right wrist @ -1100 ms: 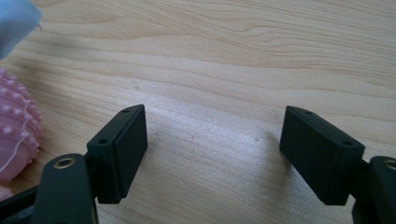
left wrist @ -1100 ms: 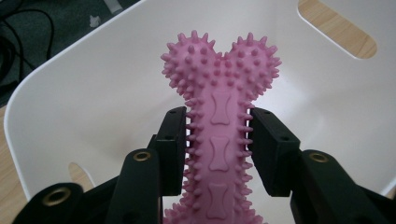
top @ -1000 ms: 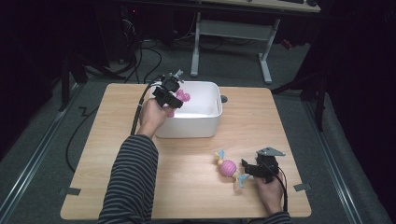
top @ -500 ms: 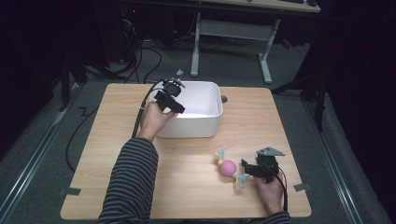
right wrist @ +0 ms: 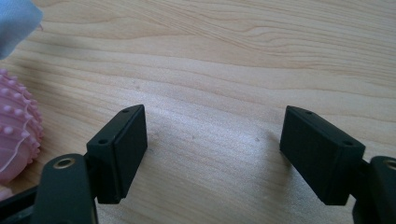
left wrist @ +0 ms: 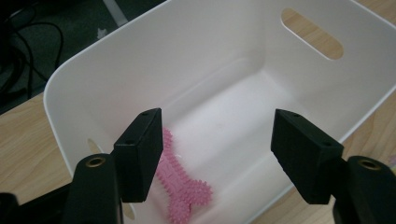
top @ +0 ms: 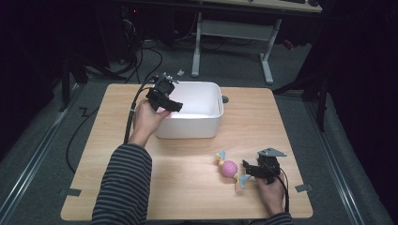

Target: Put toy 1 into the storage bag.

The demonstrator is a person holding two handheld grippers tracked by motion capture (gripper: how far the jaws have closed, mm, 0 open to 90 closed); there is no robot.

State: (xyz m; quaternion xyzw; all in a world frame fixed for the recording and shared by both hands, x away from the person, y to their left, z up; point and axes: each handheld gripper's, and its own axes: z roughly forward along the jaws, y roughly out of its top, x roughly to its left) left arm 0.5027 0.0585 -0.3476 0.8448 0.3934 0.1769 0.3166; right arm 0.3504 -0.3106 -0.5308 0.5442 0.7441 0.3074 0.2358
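A pink spiky bone-shaped toy (left wrist: 180,189) lies on the floor of the white bin (top: 209,96) (left wrist: 79,84). My left gripper (top: 170,104) (left wrist: 215,154) hovers over the bin's left end; its jaws have just been opening and stand open with nothing between them, the toy lying below. A pink spiky ball toy with blue and yellow ends (top: 229,169) (right wrist: 16,130) rests on the table near the front right. Just to its right my right gripper (top: 248,169) (right wrist: 212,154) sits low over the wood, open and empty.
The wooden table (top: 117,154) has bare room at the left and front. The bin has slot handles (left wrist: 312,39) in its end walls. Cables and a desk frame (top: 263,51) lie on the floor beyond the table.
The left gripper let go of the pink bone toy, which now lies in the bin, and it has lifted slightly toward the bin's left rim. The right gripper has not moved.
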